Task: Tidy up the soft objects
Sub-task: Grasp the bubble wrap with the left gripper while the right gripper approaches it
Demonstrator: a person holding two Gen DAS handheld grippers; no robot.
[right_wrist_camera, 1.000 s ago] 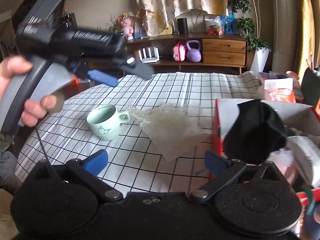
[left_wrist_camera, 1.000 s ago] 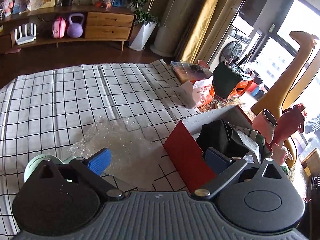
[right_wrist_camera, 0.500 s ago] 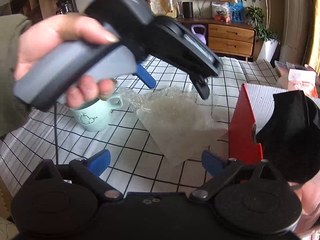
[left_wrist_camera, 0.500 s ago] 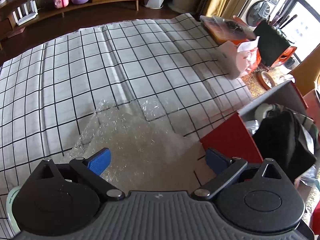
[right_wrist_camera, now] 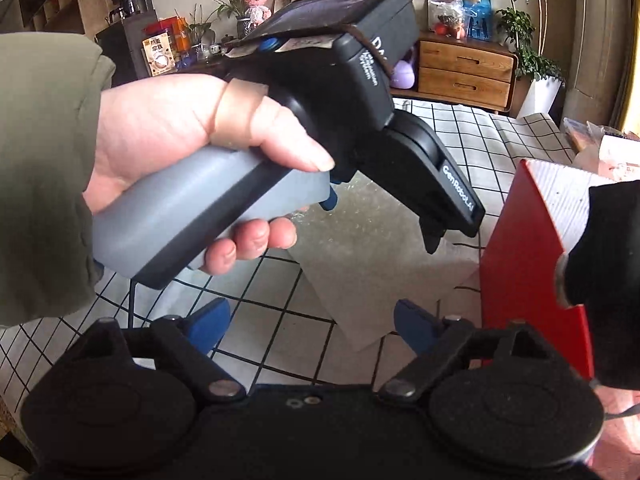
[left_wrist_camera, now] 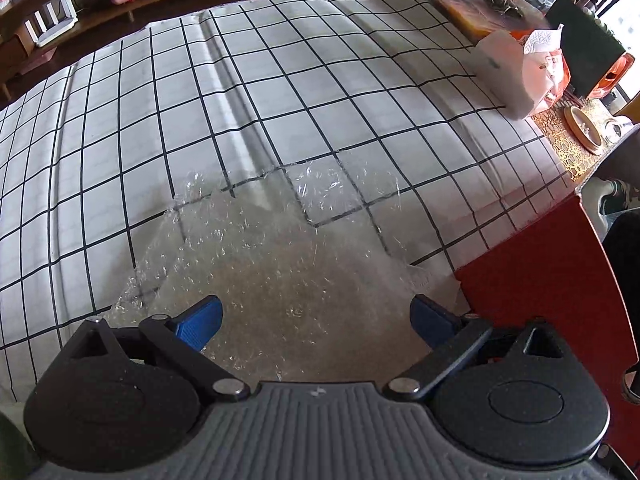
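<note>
A crumpled sheet of clear bubble wrap (left_wrist_camera: 288, 264) lies flat on the checked tablecloth. My left gripper (left_wrist_camera: 316, 320) hangs just above its near part, pointing steeply down. It is open, with a blue pad on each side and nothing pinched. In the right wrist view a hand (right_wrist_camera: 180, 132) holds that left gripper over the bubble wrap (right_wrist_camera: 372, 260). My right gripper (right_wrist_camera: 312, 324) is low in front of the sheet's near corner. Its jaws are closing, still wide apart, with nothing between them. A black cloth (right_wrist_camera: 604, 272) hangs over the red box (right_wrist_camera: 524, 248).
The red box (left_wrist_camera: 540, 280) stands right beside the wrap, close to the left gripper's right finger. A tissue pack (left_wrist_camera: 516, 76) and other clutter sit at the table's far right edge. The checked cloth (left_wrist_camera: 200, 100) stretches away behind. A green sleeve (right_wrist_camera: 40, 160) fills the left.
The left gripper has dropped and tipped down onto the bubble wrap. It and the hand now fill the right view and hide the mug. The right gripper's jaws have narrowed a little.
</note>
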